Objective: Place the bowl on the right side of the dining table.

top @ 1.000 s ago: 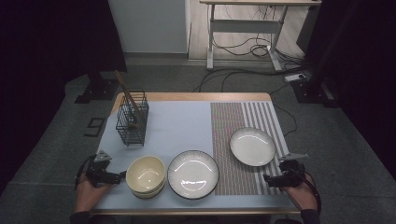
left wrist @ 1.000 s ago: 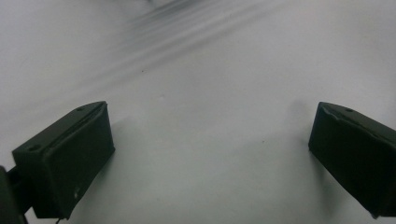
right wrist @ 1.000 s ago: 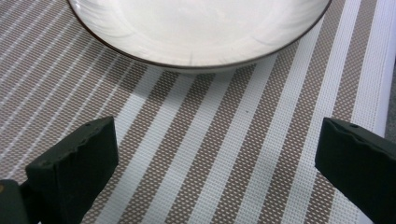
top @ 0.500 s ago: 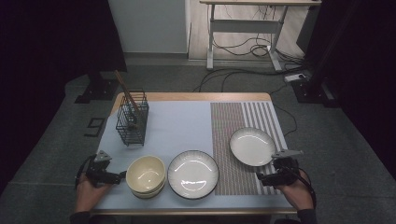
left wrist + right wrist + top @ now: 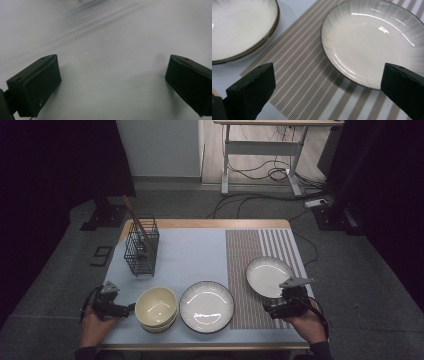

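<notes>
Right gripper: the black two-jaw right gripper (image 5: 281, 306) sits at the near right of the surface, held in the person's right hand (image 5: 306, 322); its jaws stand wide apart with nothing between them, the striped mat showing in the gap in the right gripper view (image 5: 325, 82).
Nearest thing: the small white ribbed ceramic plate with a dark rim (image 5: 269, 275) (image 5: 374, 42) lies flat on the brown-and-white striped woven mat (image 5: 250, 270), just beyond the right gripper; in the right gripper view its near rim lies just ahead of one jaw, apart from it.
Left gripper: the black two-jaw left gripper (image 5: 120, 309) rests at the near left of the surface in the person's left hand (image 5: 95, 325); its jaws are spread wide over bare pale cloth, holding nothing (image 5: 112, 82).
Beside the left gripper: a stack of cream ceramic bowls (image 5: 156, 307) stands just to its right, close but whether touching I cannot tell.
Centre: a wide white shallow plate with a dark rim (image 5: 207, 306) (image 5: 239, 27) lies between the bowls and the striped mat, its edge reaching the mat.
Far left: a black wire basket (image 5: 141, 246) stands upright with wooden sticks (image 5: 135, 217) leaning out of it.
Surface: a pale blue-grey cloth (image 5: 195, 255) covers the wooden table.
</notes>
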Demonstrator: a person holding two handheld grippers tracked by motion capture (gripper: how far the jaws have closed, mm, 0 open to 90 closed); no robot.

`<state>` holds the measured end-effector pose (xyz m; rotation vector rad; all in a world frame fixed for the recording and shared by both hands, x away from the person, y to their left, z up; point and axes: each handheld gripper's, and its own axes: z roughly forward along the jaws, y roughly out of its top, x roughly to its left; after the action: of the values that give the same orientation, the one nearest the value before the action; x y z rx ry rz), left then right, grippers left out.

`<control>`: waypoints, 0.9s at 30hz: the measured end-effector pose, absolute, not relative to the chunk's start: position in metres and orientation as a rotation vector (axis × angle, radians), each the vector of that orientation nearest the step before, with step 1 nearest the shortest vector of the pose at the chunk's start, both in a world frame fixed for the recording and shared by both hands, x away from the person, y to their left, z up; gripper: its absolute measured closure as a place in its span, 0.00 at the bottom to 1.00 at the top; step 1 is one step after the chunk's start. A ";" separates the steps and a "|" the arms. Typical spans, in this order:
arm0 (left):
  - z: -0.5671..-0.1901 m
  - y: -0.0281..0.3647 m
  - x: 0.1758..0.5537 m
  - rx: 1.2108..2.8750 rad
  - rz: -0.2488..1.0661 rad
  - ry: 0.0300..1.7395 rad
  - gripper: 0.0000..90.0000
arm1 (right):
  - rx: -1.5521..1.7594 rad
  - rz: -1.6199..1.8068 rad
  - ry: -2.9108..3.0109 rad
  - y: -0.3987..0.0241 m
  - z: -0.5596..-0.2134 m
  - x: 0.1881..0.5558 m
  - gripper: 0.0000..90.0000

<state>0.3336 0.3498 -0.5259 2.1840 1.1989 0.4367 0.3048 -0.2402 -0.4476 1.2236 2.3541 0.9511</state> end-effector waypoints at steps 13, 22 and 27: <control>-0.526 0.350 0.334 2.182 0.436 1.199 0.00 | 1.105 0.961 2.436 -0.197 -0.437 0.314 0.02; -0.526 0.350 0.334 2.182 0.436 1.199 0.00 | 1.073 1.011 2.485 -0.167 -0.431 0.323 0.02; -0.526 0.350 0.334 2.182 0.435 1.199 0.00 | 1.059 1.063 2.495 -0.153 -0.427 0.327 0.02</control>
<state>0.3338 0.3499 -0.5260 2.1823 1.1989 0.4350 0.3274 -0.1526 -0.4268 1.0593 2.4954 1.0625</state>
